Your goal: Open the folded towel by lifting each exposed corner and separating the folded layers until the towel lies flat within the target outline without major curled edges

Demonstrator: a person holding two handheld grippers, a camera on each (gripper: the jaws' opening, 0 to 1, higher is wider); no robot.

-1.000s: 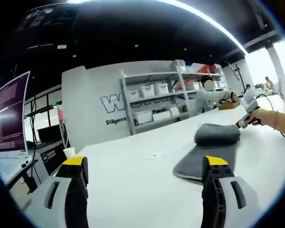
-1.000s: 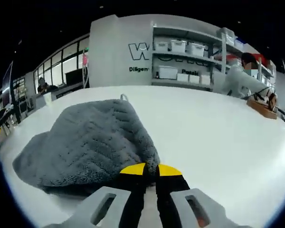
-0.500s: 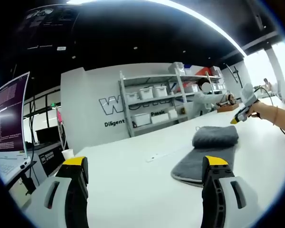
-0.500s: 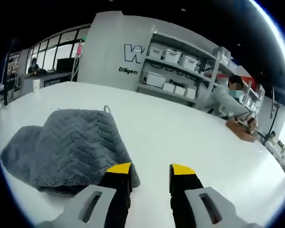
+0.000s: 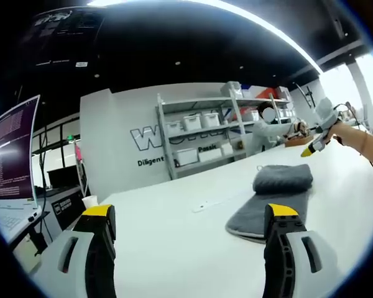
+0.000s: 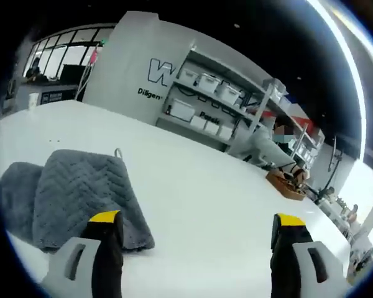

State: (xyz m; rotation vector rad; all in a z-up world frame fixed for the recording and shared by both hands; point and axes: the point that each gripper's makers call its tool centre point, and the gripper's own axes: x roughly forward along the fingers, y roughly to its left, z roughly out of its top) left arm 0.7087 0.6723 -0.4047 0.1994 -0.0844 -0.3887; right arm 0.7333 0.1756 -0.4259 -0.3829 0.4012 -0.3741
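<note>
Right now my left gripper (image 5: 189, 214) hovers low over a white table (image 5: 168, 242), its two yellow-tipped jaws spread wide with nothing between them. Ahead and to the right of it lies the grey towel (image 5: 270, 195), resting on the table: a flat lower layer stretches toward me, and a thicker folded bundle sits on its far end. My left gripper is well apart from the towel, though its right jaw overlaps the near edge in that view. Farther right, a hand (image 5: 348, 133) holds my right gripper (image 5: 314, 148) up in the air above the table, beyond the towel and not touching it.

From the right gripper view, my right gripper (image 6: 196, 220) also has its jaws spread wide and empty. The towel (image 6: 62, 198) lies on the table (image 6: 199, 192) at lower left, showing a chevron weave, with a small loop (image 6: 118, 151) at its far corner. The folded upper layer covers most of a rounder lower layer that peeks out on the left. The towel's near corner sits just beside the left jaw.

Behind the table stands a white shelf (image 5: 202, 133) with storage boxes, against a grey wall with lettering. A person (image 6: 267, 146) works at the table's far end. A monitor (image 5: 12, 161) glows purple at far left in the left gripper view.
</note>
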